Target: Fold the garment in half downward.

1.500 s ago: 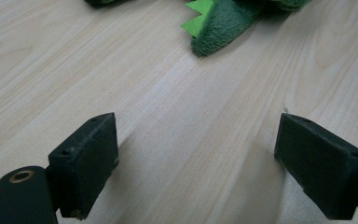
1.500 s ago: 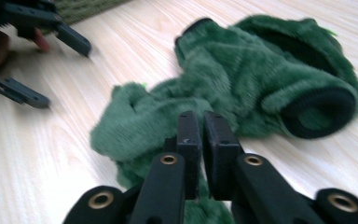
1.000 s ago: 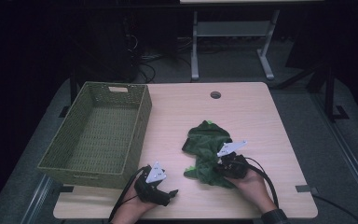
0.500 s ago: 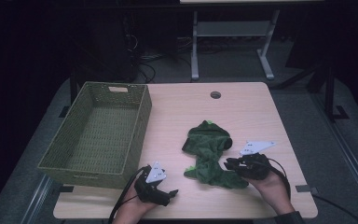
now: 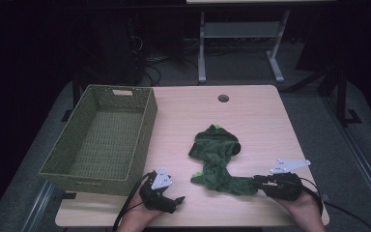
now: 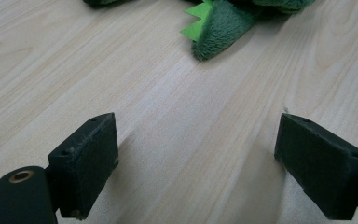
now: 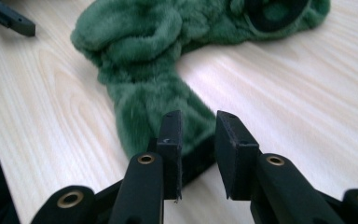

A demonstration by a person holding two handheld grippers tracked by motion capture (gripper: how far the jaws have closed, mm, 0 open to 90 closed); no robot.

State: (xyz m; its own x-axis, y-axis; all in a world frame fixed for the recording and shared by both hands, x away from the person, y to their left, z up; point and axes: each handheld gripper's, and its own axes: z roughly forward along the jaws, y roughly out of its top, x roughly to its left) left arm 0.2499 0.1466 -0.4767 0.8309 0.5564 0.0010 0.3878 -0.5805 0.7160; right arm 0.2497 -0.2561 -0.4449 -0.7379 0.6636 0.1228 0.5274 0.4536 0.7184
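Observation:
A dark green plush garment (image 5: 217,159) with bright green spikes lies crumpled on the wooden table (image 5: 261,125); one end is drawn out toward the front right. My right gripper (image 5: 257,181) lies low at that end. In the right gripper view its jaws (image 7: 198,135) stand a little apart and have just been opening; the garment's (image 7: 144,51) tip sits in the gap, and the pads do not press on it. My left gripper (image 5: 176,199) rests near the front edge, open wide over bare wood (image 6: 196,163), with the garment's (image 6: 223,23) spiked edge beyond it.
A woven olive-green basket (image 5: 87,176) stands at the table's left, nothing inside it. A round cable hole (image 5: 223,98) sits near the far edge. Beyond the table are dark floor and a grey metal stand (image 5: 241,34).
My right gripper has moved to the right, drawing the garment's end out along the front of the table, and its jaws have parted. The left gripper has stayed put.

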